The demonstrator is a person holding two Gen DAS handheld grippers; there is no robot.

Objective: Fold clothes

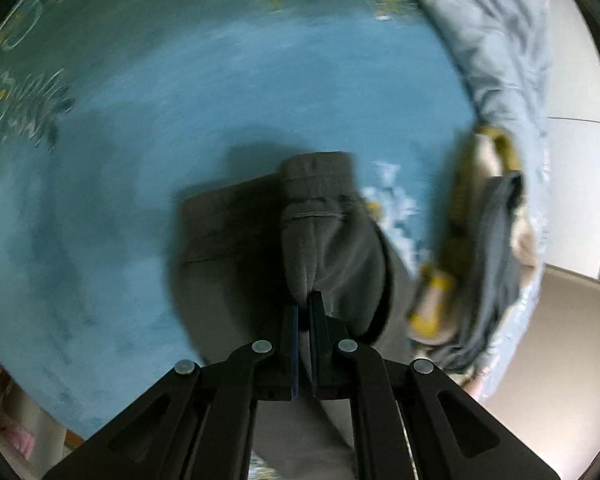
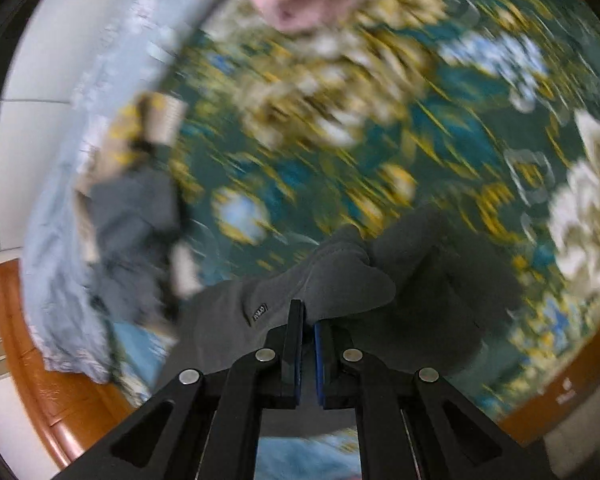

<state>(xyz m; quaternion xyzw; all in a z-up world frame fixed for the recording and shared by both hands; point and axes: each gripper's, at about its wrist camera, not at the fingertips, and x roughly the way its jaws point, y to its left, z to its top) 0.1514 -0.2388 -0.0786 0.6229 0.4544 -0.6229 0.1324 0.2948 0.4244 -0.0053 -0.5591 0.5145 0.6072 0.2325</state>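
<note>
While both pinch it, soft grey fleece garment (image 1: 332, 240), ribbed hem, left hand-held gripper (image 1: 305, 300) clamped, right hand-held gripper (image 2: 306, 312) clamped, blue floral bedspread (image 1: 180, 120) beneath.

Black tongs (image 1: 304, 300), blue pads, silver rivets

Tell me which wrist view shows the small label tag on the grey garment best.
The right wrist view: the label tag sits readable-sized on the grey garment, just left of the right claw. The left wrist view shows only bunched grey fabric, no tag visible.
</note>
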